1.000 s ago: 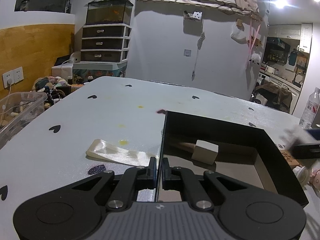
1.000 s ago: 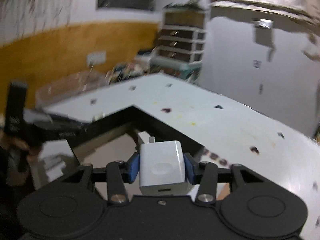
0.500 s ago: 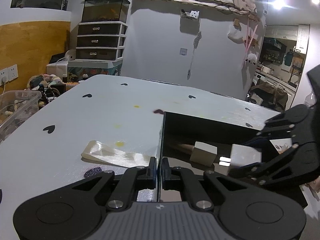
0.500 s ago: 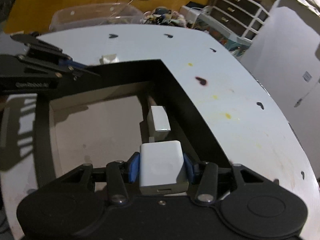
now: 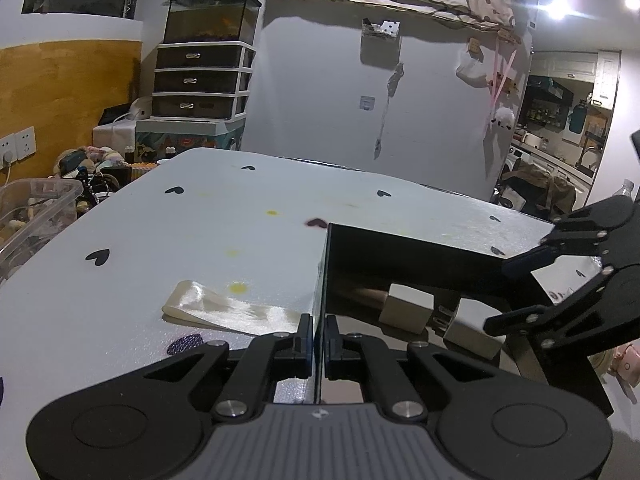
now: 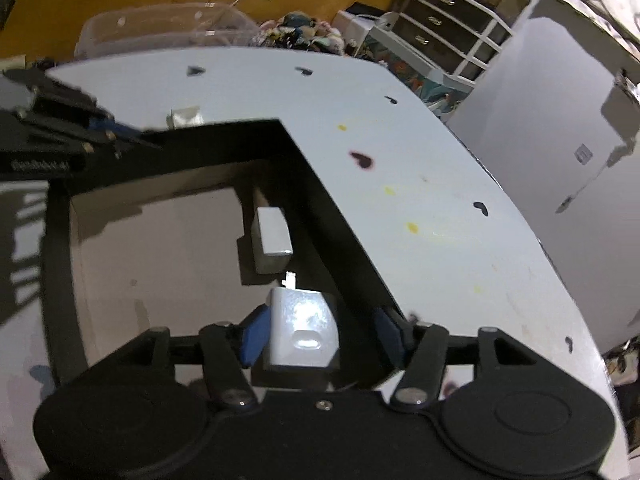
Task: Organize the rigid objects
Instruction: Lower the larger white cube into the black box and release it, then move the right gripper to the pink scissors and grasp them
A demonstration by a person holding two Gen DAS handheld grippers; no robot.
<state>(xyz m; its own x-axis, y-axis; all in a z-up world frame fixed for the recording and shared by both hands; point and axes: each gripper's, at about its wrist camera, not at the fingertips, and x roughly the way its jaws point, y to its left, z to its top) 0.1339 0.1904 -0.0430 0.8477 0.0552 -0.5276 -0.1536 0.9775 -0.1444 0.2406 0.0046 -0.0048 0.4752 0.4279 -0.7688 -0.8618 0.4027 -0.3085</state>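
Note:
A black open box stands on the white heart-print table. My left gripper is shut on the box's thin left wall. Inside lie a white block and a white plug charger, with a brown object behind the block. In the right wrist view, my right gripper reaches into the box with its jaws opening. The charger sits between its blue pads, and a gap shows on the right side. The block lies just beyond the charger.
A cream folded strip lies on the table left of the box. A clear plastic bin stands off the table's left edge. A drawer unit is against the far wall. Small pink items sit right of the box.
My right gripper swung over the box and dipped into it with the charger. Its jaws have parted from the charger. My left gripper kept still on the box wall.

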